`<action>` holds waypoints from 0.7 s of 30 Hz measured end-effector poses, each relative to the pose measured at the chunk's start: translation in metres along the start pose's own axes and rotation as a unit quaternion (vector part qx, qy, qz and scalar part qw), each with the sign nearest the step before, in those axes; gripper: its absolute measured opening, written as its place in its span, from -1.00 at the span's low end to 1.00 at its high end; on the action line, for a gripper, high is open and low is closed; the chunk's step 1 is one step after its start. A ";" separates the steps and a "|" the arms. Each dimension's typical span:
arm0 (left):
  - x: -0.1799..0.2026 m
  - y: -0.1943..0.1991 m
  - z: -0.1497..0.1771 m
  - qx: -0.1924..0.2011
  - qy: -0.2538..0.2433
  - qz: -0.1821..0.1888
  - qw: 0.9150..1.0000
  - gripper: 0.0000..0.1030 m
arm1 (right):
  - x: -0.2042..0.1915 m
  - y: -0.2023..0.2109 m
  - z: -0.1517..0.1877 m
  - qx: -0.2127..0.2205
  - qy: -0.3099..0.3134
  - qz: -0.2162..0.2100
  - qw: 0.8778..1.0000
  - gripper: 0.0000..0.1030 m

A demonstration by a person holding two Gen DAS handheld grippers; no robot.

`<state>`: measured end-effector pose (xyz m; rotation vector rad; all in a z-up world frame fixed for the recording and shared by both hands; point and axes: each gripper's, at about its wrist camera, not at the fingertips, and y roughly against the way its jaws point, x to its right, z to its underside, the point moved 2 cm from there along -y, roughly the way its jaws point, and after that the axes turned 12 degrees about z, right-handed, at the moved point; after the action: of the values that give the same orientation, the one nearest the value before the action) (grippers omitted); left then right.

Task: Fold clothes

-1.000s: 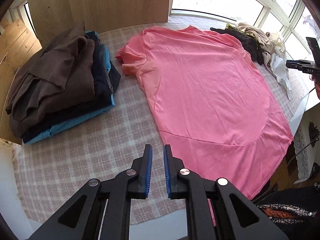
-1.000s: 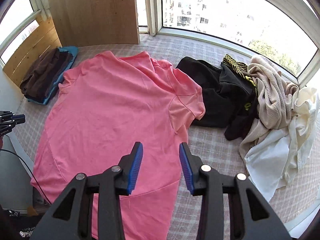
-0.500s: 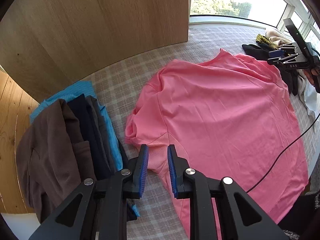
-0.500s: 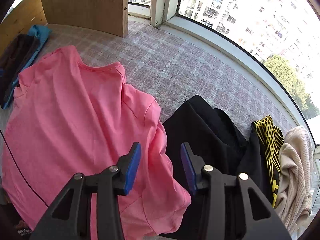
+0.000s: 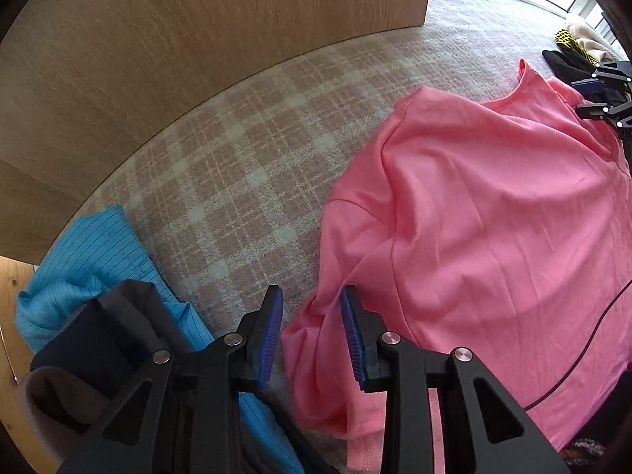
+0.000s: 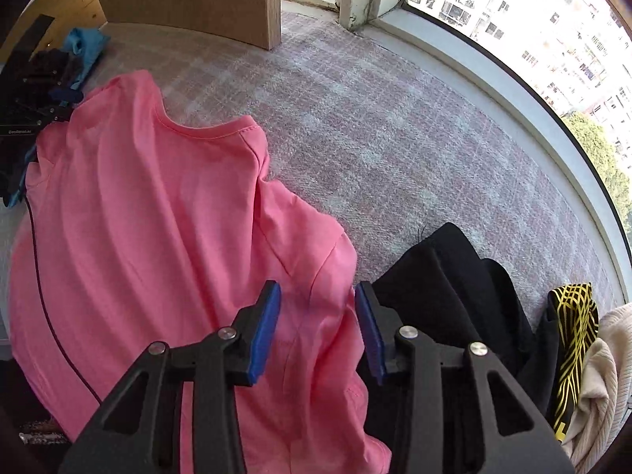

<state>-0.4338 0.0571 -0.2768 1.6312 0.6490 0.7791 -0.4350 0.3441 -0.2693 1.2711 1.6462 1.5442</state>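
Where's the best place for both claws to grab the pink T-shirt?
Take the pink T-shirt by its two short sleeves, from straight above. Each sleeve bunches into a raised fold at the shirt's outer edge, already between the open pads: left claw, opening, and right claw, closing. The flat body offers nothing to pinch.

Pink shirt (image 5: pixel 493 217), checked cloth (image 5: pixel 245 181)

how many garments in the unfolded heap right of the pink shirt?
3 visible: black garment beside the pink shirt, black-and-yellow patterned piece further right, cream knit at the frame edge. More may be hidden beneath or out of frame.
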 end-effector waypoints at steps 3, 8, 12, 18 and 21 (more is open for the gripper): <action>-0.001 0.002 -0.005 0.006 0.001 0.019 1.000 -0.44 | 0.001 -0.001 0.000 -0.004 0.003 0.005 1.000 -0.85; 0.006 -0.007 -0.011 -0.014 -0.018 0.023 0.999 -0.67 | 0.018 0.004 0.005 0.012 -0.026 0.026 0.999 -0.90; 0.003 0.002 -0.009 -0.004 -0.011 -0.002 1.000 -0.99 | 0.053 0.013 0.011 0.029 -0.085 0.050 0.995 -0.88; -0.007 0.035 -0.004 0.026 -0.006 -0.002 1.000 -0.89 | 0.042 0.018 0.003 0.000 -0.029 0.029 0.999 -0.12; 0.000 0.039 -0.011 0.035 -0.011 0.005 0.999 -0.84 | 0.055 0.025 -0.007 0.025 -0.054 0.034 0.998 -0.12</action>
<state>-0.4421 0.0562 -0.2375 1.7055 0.6607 0.7516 -0.4567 0.3874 -0.2325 1.4245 1.5974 1.4559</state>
